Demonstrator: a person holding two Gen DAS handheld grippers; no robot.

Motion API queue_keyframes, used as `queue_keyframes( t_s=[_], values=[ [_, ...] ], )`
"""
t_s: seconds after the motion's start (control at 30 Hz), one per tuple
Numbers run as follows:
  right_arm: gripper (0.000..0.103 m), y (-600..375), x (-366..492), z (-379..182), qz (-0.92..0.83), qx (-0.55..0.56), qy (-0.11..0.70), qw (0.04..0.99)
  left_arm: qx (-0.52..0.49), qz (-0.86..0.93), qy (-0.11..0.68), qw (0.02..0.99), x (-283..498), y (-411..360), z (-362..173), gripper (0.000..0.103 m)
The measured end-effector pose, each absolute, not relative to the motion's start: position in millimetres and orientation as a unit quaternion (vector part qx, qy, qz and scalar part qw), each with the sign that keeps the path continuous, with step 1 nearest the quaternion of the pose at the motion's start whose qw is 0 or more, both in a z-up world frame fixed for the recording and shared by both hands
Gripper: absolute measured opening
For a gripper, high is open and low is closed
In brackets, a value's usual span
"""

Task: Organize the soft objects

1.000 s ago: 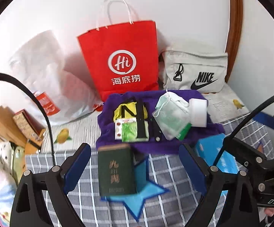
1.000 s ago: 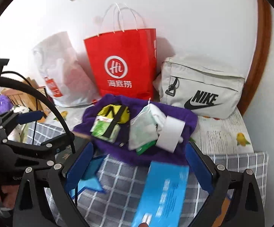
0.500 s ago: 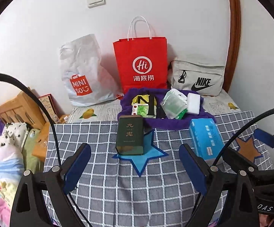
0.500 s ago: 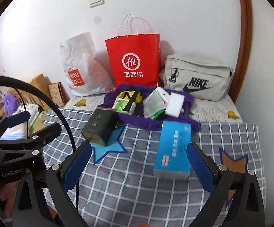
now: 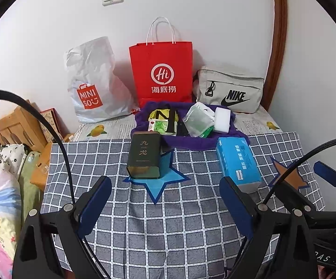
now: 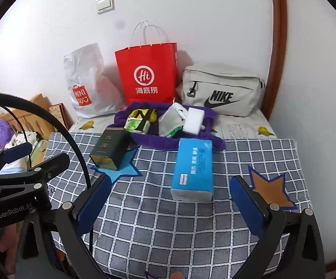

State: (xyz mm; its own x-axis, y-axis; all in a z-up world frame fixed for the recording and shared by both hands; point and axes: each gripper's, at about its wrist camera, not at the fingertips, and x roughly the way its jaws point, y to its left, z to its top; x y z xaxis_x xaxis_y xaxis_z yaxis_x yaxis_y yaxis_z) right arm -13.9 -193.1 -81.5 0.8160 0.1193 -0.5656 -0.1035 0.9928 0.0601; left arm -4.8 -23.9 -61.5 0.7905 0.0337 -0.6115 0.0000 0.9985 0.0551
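Observation:
A blue tissue pack [image 5: 237, 162] [image 6: 193, 169] lies on the checked cloth. Left of it a dark green tin [image 5: 144, 155] [image 6: 109, 148] stands on a blue star patch [image 5: 158, 181]. Behind them a purple towel [image 5: 186, 141] [image 6: 174, 141] holds a white sponge [image 5: 222, 119] [image 6: 192, 121], a mesh pouch [image 5: 197, 121], a green packet [image 5: 159, 126] and a yellow-black item [image 5: 162, 115]. My left gripper [image 5: 165, 207] is open over the cloth in front of the tin. My right gripper [image 6: 171, 205] is open in front of the tissue pack, holding nothing.
Against the wall stand a white Miniso bag [image 5: 91, 81], a red paper bag [image 5: 162, 74] and a grey Nike bag [image 5: 230, 90]. An orange star patch [image 6: 270, 188] lies at the right. Wooden furniture and bedding [image 5: 3, 162] crowd the left edge.
Both grippers pulled back from the purple towel toward the near edge, so the whole table came into view. Both stayed open. The objects did not move.

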Motion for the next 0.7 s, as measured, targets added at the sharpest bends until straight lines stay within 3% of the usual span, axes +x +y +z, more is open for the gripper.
queue_keyframes(
  t_s=[0.7],
  values=[
    [0.101,-192.5,-19.4,-80.2,0.050,0.013,0.297,0.954,0.023,0.007,0.329,0.944,-9.9,-20.9,-60.1,0.094]
  ],
)
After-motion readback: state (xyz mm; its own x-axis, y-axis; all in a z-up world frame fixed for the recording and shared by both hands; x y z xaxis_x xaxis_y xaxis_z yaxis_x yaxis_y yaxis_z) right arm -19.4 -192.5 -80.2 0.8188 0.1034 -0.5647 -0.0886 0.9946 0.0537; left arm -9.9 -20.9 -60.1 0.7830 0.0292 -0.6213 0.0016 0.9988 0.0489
